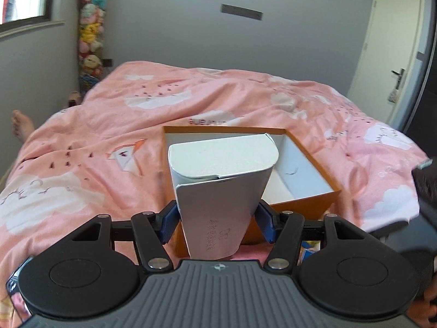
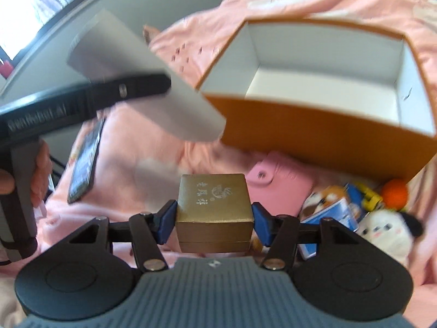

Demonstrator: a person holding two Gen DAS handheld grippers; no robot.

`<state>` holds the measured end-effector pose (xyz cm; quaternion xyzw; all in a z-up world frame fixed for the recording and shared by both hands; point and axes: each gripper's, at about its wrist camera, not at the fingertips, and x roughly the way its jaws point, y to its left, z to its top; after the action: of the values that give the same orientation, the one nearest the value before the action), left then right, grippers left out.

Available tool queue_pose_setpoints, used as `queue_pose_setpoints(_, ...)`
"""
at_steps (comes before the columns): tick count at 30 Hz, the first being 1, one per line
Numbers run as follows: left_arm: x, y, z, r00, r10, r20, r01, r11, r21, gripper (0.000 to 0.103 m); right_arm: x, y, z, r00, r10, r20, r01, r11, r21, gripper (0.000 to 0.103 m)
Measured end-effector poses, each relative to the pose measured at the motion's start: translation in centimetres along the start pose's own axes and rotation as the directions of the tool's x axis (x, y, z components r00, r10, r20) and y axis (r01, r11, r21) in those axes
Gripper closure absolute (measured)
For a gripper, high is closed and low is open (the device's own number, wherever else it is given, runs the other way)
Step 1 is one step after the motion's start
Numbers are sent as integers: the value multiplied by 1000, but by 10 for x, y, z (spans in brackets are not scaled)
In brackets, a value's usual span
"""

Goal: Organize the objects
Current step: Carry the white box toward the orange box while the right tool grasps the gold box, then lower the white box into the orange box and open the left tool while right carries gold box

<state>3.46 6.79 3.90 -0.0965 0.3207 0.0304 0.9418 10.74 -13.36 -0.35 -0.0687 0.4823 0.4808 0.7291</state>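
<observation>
The left gripper (image 1: 217,222) has its blue fingers (image 1: 170,222) closed on a tall grey carton (image 1: 222,191), which carries a line of faint printed characters and something like "OC" low on its face; the characters are too small to read. The carton's rounded top flap is shut, and it stands upright in front of the orange box (image 1: 306,205), covering the box's near left corner in the left wrist view. Reversed lettering on the pink quilt (image 1: 114,114) at 12 o'clock from the box is too blurred to read.

The right gripper (image 2: 214,222) grips a small gold box (image 2: 214,207) between its fingers (image 2: 167,221); the lid bears silver Chinese characters and a rooster-like emblem, which I cannot read for certain. From this camera the left gripper's black body (image 2: 82,101) enters at 9 o'clock, marked with pale lettering too blurred to make out, with the person's hand (image 2: 41,172) on its grey handle.

The orange box, open and white inside, lies at 1 o'clock of the gold box. A dark phone (image 2: 84,161) lies at 10 o'clock on the quilt. At 3 o'clock sit a pink case (image 2: 275,180), a blue packet (image 2: 333,216), a white plush (image 2: 387,232) and an orange ball (image 2: 394,191), crowded under the orange box's near wall.
</observation>
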Motion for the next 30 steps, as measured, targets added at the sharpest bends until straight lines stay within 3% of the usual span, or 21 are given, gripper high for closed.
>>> queue_pose_setpoints(5,2,-2,30,998,-57,8,57,998,36,34,-43,-13,28,988,-59,146,62,998,-12,43)
queue_pose_setpoints(9,14,-8,63,995,-97,16,95,993,76,34,-63,-29,53,957,-148,250,155,988,-10,43)
queue_pose_setpoints(13,59,-13,82,991,-106,-78,114,988,105,34,-60,-52,79,928,-216,302,224,975,9,42)
queue_pose_setpoints(16,103,-10,75,977,-92,-192,109,991,82,34,-44,-69,90,920,-261,293,264,964,29,43)
queue_pose_setpoints(21,146,-3,53,944,-64,-324,87,995,56,34,-21,-96,94,937,-265,227,261,964,50,43)
queue_pose_setpoints(26,168,4,42,921,-33,-389,60,997,58,34,0,-102,91,955,-244,166,240,970,45,43)
queue_pose_setpoints(30,187,2,38,921,12,-389,18,997,73,34,14,-104,95,964,-230,136,227,973,33,43)
